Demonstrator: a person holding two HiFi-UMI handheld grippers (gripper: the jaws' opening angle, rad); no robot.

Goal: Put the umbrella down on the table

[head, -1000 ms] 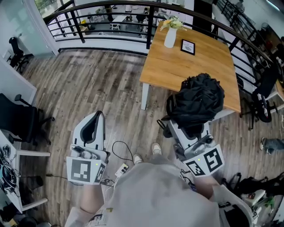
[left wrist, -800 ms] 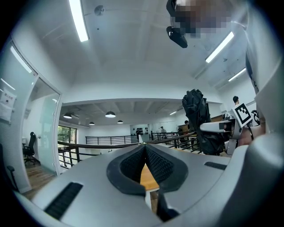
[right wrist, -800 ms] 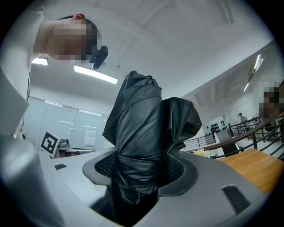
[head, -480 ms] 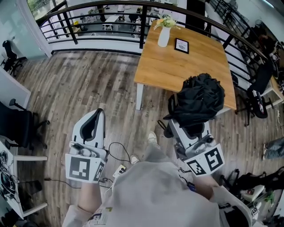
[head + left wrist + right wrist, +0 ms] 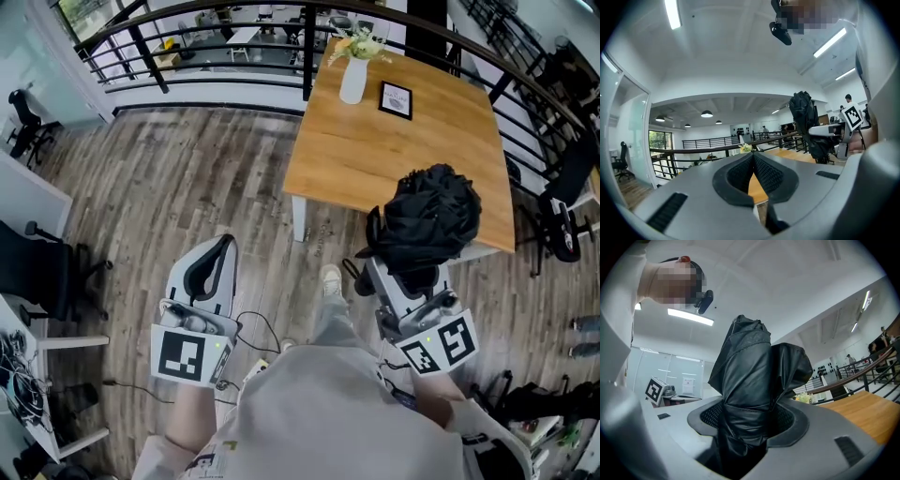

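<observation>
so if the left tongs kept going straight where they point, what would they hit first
Probably the wooden table, around its near edge. The left tongs, shut and empty, aim at it across open air. Depth is hard to judge.

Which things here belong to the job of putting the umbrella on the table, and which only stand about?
Belong to the job:
- black umbrella
- right gripper, shut on it
- wooden table

Only standing about:
- white vase with flowers, on the table
- framed picture beside it
- left gripper, shut and empty
- office chair
</observation>
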